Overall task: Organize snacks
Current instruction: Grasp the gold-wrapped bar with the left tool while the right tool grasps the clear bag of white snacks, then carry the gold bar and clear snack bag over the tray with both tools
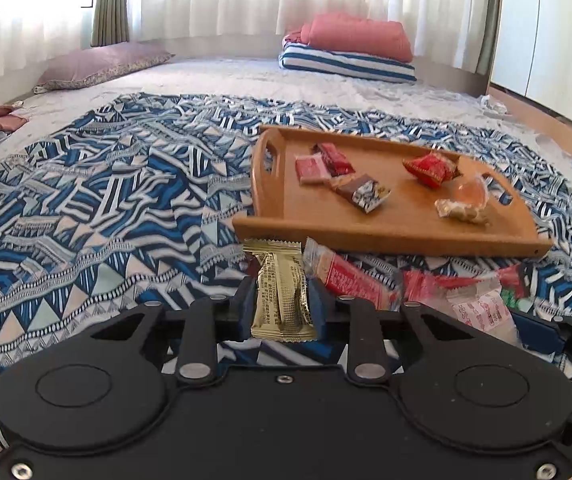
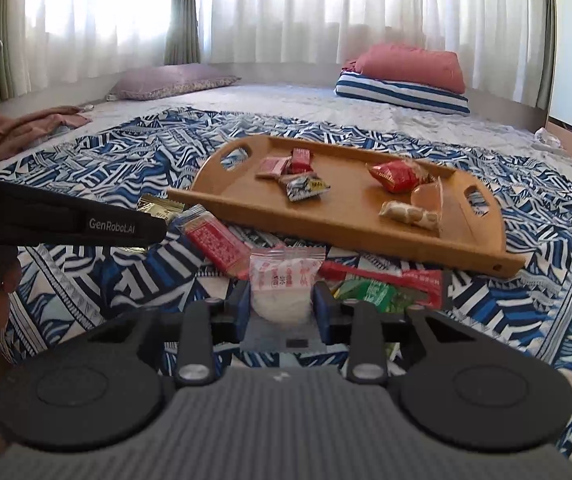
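My left gripper point(image 1: 282, 292) is shut on a gold snack packet point(image 1: 282, 292), near the wooden tray's point(image 1: 366, 232) front edge. My right gripper point(image 2: 282, 300) is shut on a clear white snack packet point(image 2: 282, 284) with red print. The tray point(image 2: 326, 224) holds several snacks: red packets point(image 2: 286, 164), a dark packet point(image 2: 306, 186), a red pouch point(image 2: 396, 176) and a pale nut bag point(image 2: 410, 212). A red-and-clear packet point(image 2: 216, 246), a red stick point(image 2: 386, 276) and a green packet point(image 2: 374, 294) lie on the blue patterned cloth point(image 2: 126, 160) in front of the tray.
The cloth covers a bed. A mauve pillow point(image 2: 170, 82) lies at the back left, folded striped and pink bedding point(image 2: 406, 76) at the back right. Brown clothing point(image 2: 26, 128) lies at the left. The left gripper's body point(image 2: 66, 220) reaches in from the left.
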### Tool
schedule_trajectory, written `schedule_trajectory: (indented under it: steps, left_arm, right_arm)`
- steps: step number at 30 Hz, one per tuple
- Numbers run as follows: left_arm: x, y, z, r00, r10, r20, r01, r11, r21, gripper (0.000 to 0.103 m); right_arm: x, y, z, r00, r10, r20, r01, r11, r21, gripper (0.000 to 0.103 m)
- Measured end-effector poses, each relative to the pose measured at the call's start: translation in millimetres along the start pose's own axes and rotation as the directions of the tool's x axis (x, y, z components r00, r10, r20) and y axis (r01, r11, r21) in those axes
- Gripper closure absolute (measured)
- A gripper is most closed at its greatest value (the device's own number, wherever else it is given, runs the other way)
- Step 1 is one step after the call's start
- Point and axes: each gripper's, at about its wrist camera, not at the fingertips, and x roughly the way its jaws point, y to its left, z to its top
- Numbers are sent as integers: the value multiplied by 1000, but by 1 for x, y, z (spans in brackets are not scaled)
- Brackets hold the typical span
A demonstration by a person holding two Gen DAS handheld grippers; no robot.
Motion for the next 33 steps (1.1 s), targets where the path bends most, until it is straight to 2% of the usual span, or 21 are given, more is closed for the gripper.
schedule_trajectory:
  steps: [9, 18, 26, 33]
  left_arm:
    - [-3, -9, 28, 999, -33, 17, 32, 999, 20, 77]
    - [16, -19, 59, 996, -91, -3, 91, 996, 12, 77]
    - [55, -27, 82, 992, -117, -52, 118, 993, 3, 77]
    - [98, -31, 94, 988, -117, -103, 117, 993, -10, 77]
  right_arm:
    - [-4, -24, 30, 999, -35, 12, 34, 998, 53, 66]
    - [12, -67, 59, 998, -59, -5, 60, 988, 140, 66]
    - [42, -97, 83, 998, -25, -53, 35, 980, 196, 66]
    - [84, -121, 100, 991, 46, -123, -12, 963, 268, 66]
